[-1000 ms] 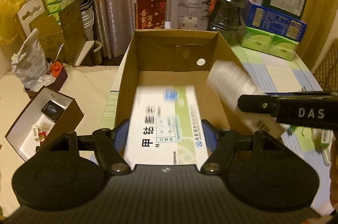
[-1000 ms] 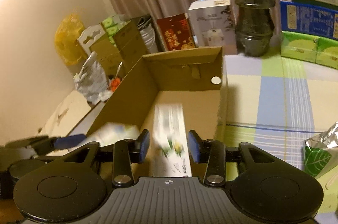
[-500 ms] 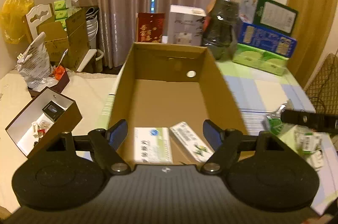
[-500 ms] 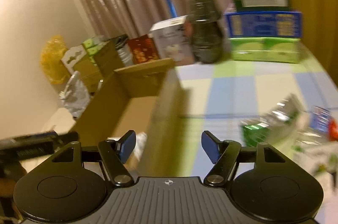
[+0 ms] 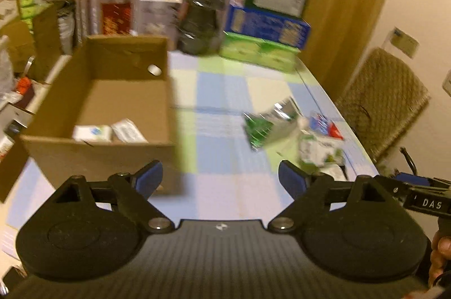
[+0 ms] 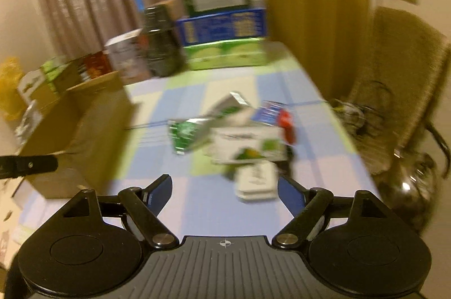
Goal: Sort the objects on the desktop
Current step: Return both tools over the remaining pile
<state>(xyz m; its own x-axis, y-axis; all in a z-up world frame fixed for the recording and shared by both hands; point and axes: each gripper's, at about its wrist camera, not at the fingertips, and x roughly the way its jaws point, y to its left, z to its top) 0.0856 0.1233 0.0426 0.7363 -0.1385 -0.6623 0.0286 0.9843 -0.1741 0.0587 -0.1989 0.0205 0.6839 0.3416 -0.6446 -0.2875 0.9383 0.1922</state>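
Right of the cardboard box (image 5: 95, 113), on the checked table (image 5: 225, 192), lies the unsorted heap: a green foil pouch (image 6: 194, 130), a white-and-green carton (image 6: 248, 146), a small white packet (image 6: 255, 183) and a red-and-blue item (image 6: 277, 115). Two boxes already rest inside the cardboard box. The right gripper (image 6: 224, 193) is empty, jaws opening, with the white packet just ahead, toward its right jaw; the carton's long axis runs across its view. The left gripper (image 5: 220, 179), also empty with jaws opening, faces bare table between box and heap. Judgement: the right hand is nearer the heap.
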